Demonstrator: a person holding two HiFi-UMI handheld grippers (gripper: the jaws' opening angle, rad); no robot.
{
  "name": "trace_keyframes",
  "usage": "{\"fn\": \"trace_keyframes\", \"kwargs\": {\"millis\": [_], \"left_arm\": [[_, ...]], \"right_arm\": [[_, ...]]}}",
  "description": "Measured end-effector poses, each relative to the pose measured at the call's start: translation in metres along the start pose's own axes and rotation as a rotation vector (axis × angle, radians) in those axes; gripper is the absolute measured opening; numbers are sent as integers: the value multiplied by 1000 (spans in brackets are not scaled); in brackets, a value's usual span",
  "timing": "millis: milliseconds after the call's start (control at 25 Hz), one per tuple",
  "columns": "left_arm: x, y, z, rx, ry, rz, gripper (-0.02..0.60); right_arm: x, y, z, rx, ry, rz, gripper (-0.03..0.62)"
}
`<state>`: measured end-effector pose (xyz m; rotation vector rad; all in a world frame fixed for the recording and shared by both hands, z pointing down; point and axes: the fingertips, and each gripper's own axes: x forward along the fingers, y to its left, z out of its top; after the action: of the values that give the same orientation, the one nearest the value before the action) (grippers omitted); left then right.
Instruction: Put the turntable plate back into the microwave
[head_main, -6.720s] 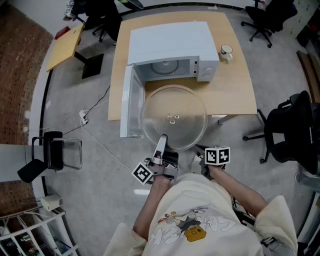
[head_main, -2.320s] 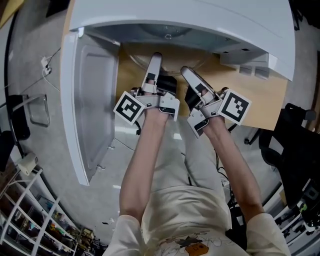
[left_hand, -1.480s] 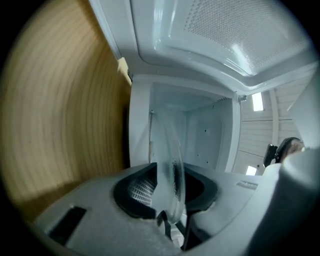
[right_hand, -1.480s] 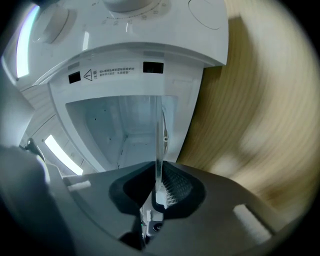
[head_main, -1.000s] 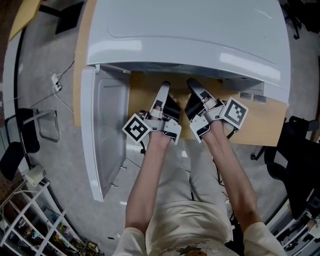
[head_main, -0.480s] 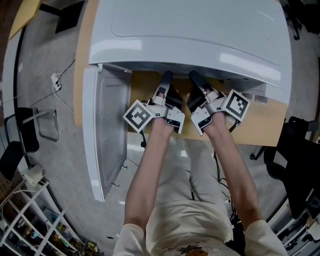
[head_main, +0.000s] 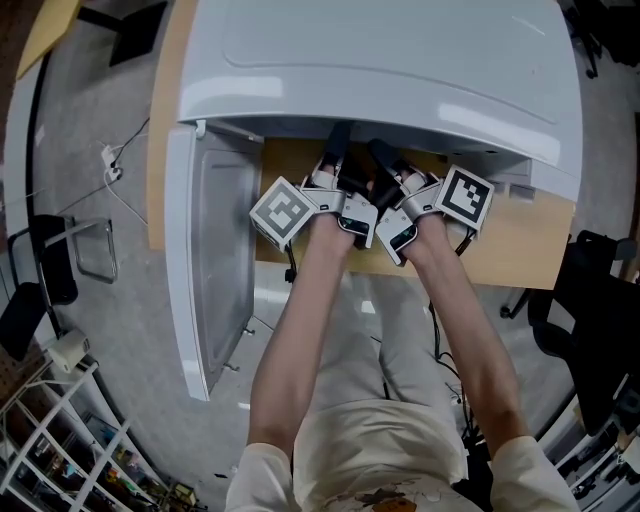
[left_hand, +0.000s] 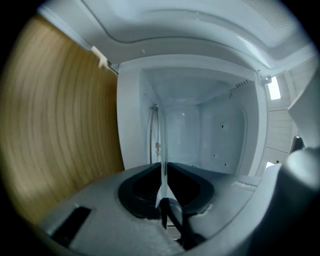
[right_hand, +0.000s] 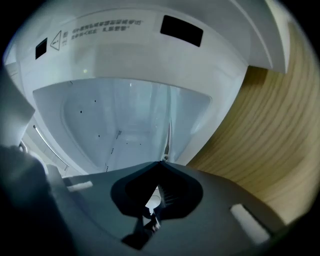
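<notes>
The white microwave (head_main: 380, 70) stands on a wooden table (head_main: 510, 250) with its door (head_main: 215, 260) swung open to the left. Both grippers reach side by side into its cavity, their tips hidden under its top in the head view. The glass turntable plate (left_hand: 161, 145) shows edge-on as a thin upright line inside the cavity. My left gripper (left_hand: 162, 167) (head_main: 335, 160) is shut on its rim. My right gripper (right_hand: 161, 162) (head_main: 382, 158) has its jaws fully shut, and the plate's rim (right_hand: 167, 135) rises just ahead of their tips.
The cavity's white back and side walls (left_hand: 200, 135) lie close ahead of both grippers. The open door stands out over the floor on the left. A black office chair (head_main: 600, 320) is at the right, a cable (head_main: 110, 160) and another chair (head_main: 50, 270) at the left.
Both grippers have pushed farther into the microwave, their fingers now mostly under its top. Earlier the plate lay on the table in front of the open microwave.
</notes>
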<state>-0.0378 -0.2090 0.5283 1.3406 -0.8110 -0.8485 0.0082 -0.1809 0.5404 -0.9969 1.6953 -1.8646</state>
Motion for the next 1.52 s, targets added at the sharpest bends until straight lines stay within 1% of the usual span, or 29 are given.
{"fn": "trace_keyframes", "kwargs": {"millis": [80,240,400,440,480,520,560,640,680,760,880,920,1000,1040,1240,1280,1360,1440,1480,1520], "left_arm": [[-5,3,0,-26,-3,1,35],[-6,5,1,-23,10,7,35],[-8,4,2,-51,12,8,33],[-10,5,2,-55,13,10,33],[-11,5,2,-56,17,12,32],[-12,5,2,-56,22,14,32],[-13,5,1,-54,30,12,32],[-15,2,-2,-47,48,2,28],[-17,0,-3,-41,56,-2,29],[-21,-4,-3,-25,63,-6,25],[-32,-6,-3,-16,74,-5,23],[-35,-6,-4,-17,80,-4,23],[-39,-3,-6,-27,81,-1,23],[-40,-2,-6,-33,78,0,23],[-41,4,-7,-41,76,9,23],[-41,4,-6,-41,76,12,23],[-41,4,-6,-38,76,15,22],[-41,4,-6,-39,78,16,21],[-42,4,-6,-38,80,17,21],[-42,4,-6,-38,81,19,21]], "right_arm": [[1,0,-2,3,11,-1,8],[1,-2,-3,51,6,8,8],[4,0,-5,107,23,44,11],[4,2,-6,115,27,57,22],[5,4,-6,120,29,68,64],[5,5,-6,123,28,72,80],[6,4,-6,127,26,65,75],[7,-1,-6,126,14,26,15],[8,-3,-5,120,7,2,3],[10,-4,-3,109,-10,-29,5],[14,4,7,97,-63,-18,6],[15,6,12,79,-80,-28,6],[20,7,17,48,-84,-69,6],[22,7,15,49,-77,-79,6],[13,0,1,84,-60,-108,11],[12,-2,-3,93,-51,-104,30],[13,-3,-4,116,-48,-87,45],[16,-5,-1,135,-53,-88,53],[18,-7,1,140,-52,-100,55],[19,-9,2,141,-49,-115,38]]}}
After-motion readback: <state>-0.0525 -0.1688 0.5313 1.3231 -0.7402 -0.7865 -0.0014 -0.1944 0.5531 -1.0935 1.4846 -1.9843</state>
